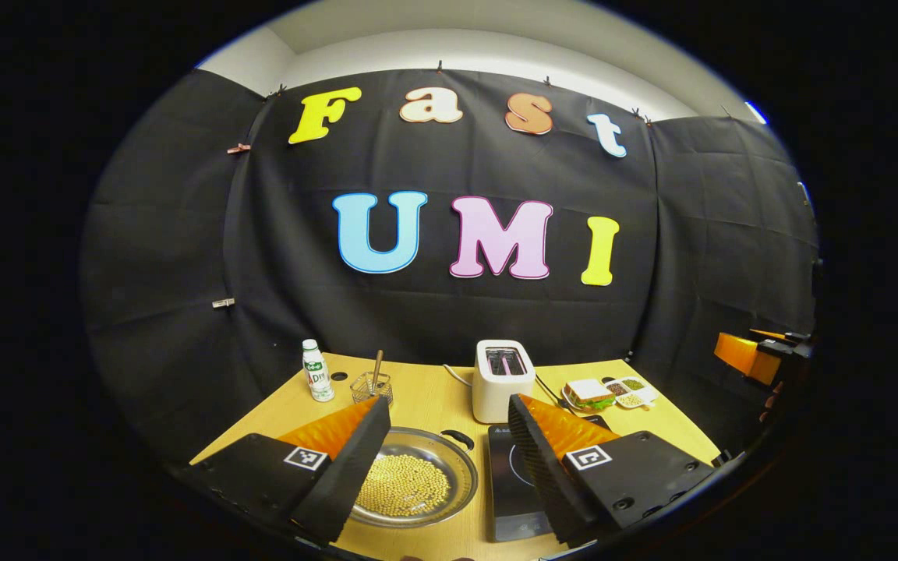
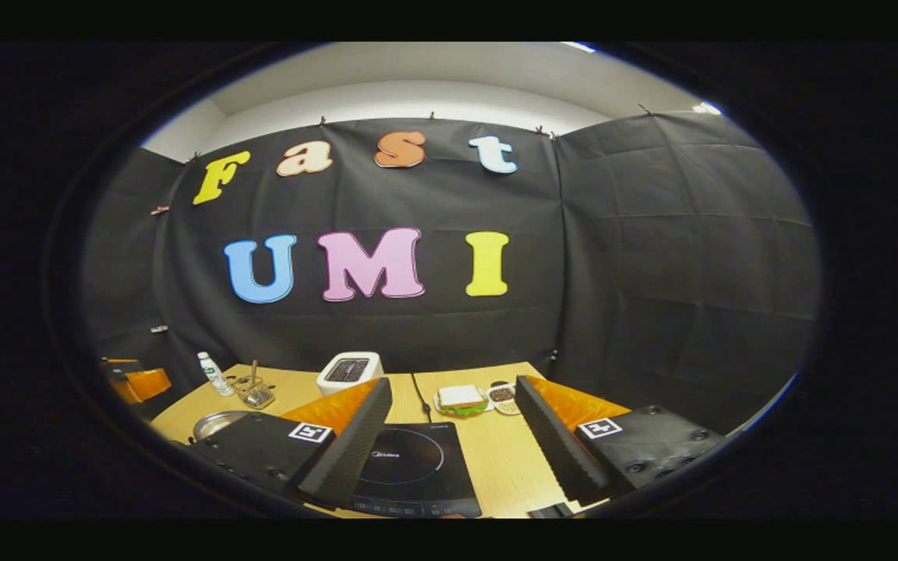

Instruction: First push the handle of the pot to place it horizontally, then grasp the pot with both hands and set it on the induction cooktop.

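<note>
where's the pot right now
In the left gripper view, the round steel pot of yellow beans sits on the wooden table, just left of the black induction cooktop, before the white toaster.

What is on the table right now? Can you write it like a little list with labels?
pot: metal pot full of yellow beans, black handle at its far right rim
cooktop: black induction cooktop, bare, right of the pot
left hand-held gripper: open, above the pot
right hand-held gripper: open, above the cooktop
behind: toaster, bottle, sandwich plate
</note>
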{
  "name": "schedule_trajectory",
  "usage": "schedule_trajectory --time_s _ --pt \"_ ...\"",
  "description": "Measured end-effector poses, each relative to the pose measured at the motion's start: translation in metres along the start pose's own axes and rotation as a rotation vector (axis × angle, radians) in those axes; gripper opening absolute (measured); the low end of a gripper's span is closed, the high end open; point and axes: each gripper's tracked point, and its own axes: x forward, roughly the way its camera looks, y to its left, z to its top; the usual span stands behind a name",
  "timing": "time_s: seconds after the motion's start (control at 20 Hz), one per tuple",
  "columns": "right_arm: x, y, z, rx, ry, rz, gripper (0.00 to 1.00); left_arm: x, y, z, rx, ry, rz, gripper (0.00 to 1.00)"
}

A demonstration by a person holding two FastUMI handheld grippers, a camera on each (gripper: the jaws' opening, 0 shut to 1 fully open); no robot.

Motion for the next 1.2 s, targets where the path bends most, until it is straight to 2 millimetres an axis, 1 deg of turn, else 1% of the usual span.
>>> schedule_trajectory --time_s 0.15,0.25,0.4,0.45,0.5,0.55,0.6,0.65,0.7,0.75,0.8,0.85,0.95,1.0,1.05,1.1,1.2 --pt "0.001 0.003 0.002 -0.002 -0.002 0.001 0.98 0.003 0.013 -0.001 0.004 0.010 0.017 0.95" --pt "0.001 0.007 0.001 -0.002 -0.004 0.007 0.98 0.004 0.018 -0.005 0.009 0.031 0.009 0.95" --pt "0.000 0.012 -0.002 -0.003 0.001 0.017 0.98 0.002 0.036 -0.006 -0.003 0.052 0.037 0.95" --pt "0.000 0.013 -0.003 -0.002 0.002 0.019 0.98 0.003 0.037 -0.009 -0.012 0.063 0.031 0.94" --pt "-0.001 0.014 -0.006 -0.002 0.006 0.020 0.98 0.003 0.033 -0.014 -0.022 0.084 0.002 0.94" --pt "-0.001 0.015 -0.007 -0.002 0.009 0.023 0.98 0.003 0.034 -0.017 -0.029 0.100 -0.013 0.87" --pt "-0.002 0.017 -0.009 -0.002 0.013 0.028 0.98 0.001 0.040 -0.019 -0.034 0.110 -0.013 0.84" --pt "-0.002 0.019 -0.011 -0.001 0.017 0.032 0.98 0.000 0.045 -0.022 -0.033 0.122 -0.013 0.78" --pt "-0.002 0.021 -0.013 -0.001 0.023 0.037 0.98 -0.002 0.050 -0.026 -0.027 0.136 -0.012 0.76" --pt "-0.002 0.022 -0.014 0.000 0.029 0.041 0.98 -0.003 0.054 -0.029 -0.022 0.147 -0.011 0.69" --pt "-0.003 0.025 -0.016 0.001 0.034 0.045 0.98 -0.005 0.058 -0.032 -0.016 0.159 -0.009 0.66" --pt "-0.003 0.026 -0.017 0.001 0.036 0.048 0.98 -0.006 0.063 -0.036 -0.013 0.171 -0.009 0.63" --pt "-0.005 0.029 -0.020 -0.006 0.041 0.053 0.98 -0.008 0.068 -0.049 -0.020 0.207 -0.022 0.53" --pt "-0.006 0.031 -0.022 -0.008 0.045 0.056 0.98 -0.009 0.071 -0.055 -0.026 0.227 -0.026 0.51" --pt "-0.008 0.033 -0.024 -0.007 0.051 0.059 0.98 -0.011 0.076 -0.063 -0.027 0.245 -0.026 0.42" --pt "-0.009 0.035 -0.027 -0.005 0.056 0.062 0.98 -0.013 0.081 -0.067 -0.023 0.254 -0.027 0.42" --pt "-0.010 0.038 -0.031 -0.004 0.069 0.064 0.98 -0.016 0.086 -0.076 -0.011 0.276 -0.039 0.30"
